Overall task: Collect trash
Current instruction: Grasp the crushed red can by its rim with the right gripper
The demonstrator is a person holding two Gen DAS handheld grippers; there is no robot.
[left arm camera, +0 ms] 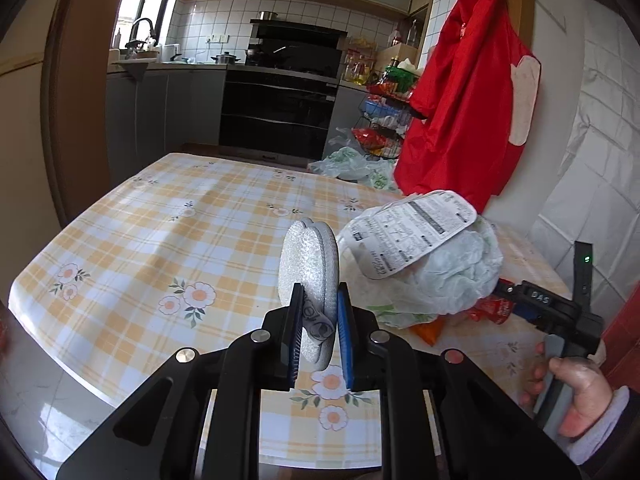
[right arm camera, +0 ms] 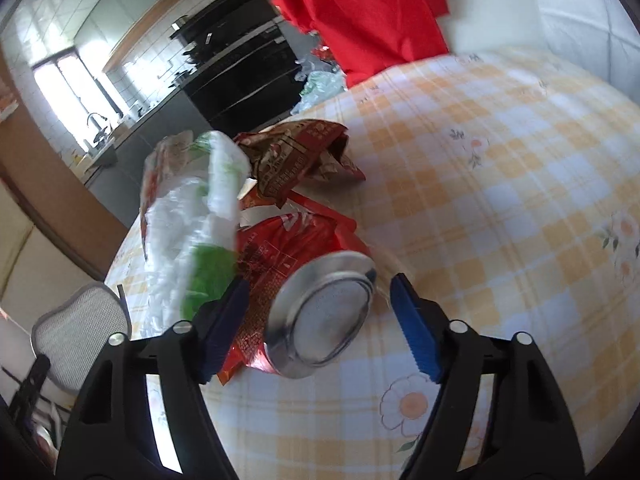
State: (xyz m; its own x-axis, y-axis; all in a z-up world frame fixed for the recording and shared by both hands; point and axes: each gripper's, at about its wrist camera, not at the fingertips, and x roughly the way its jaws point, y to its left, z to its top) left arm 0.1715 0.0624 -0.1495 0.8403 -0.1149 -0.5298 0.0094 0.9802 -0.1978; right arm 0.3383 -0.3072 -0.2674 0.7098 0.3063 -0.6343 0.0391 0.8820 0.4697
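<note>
A: What takes up most of the scene?

B: The desk (left arm camera: 120, 236), covered in a yellow checked cloth with flowers. Behind it hangs a red apron (left arm camera: 460, 92), with the oven (left arm camera: 280, 108) against the far kitchen wall.

A: And the trash?

B: A heap sits toward the right side of the desk. The white plastic bag (left arm camera: 460, 276) is the biggest piece, crumpled, with a printed label sheet (left arm camera: 412, 232) lying over its top. In the right wrist view, red snack wrappers (right arm camera: 304, 160) lie beside and behind the bag, and a red can (right arm camera: 320, 312) lies on its side on them, its metal bottom facing the camera.

A: What is the left gripper (left arm camera: 318, 320) doing?

B: Its jaws are closed on a white foam pad (left arm camera: 308, 268), gripped at the lower edge and held upright above the desk, just left of the bag.

A: And the right gripper (right arm camera: 316, 320)?

B: Its jaws stand wide apart, one on either side of the can's bottom, touching neither side. In the left view a hand (left arm camera: 576, 396) holds its handle.
</note>
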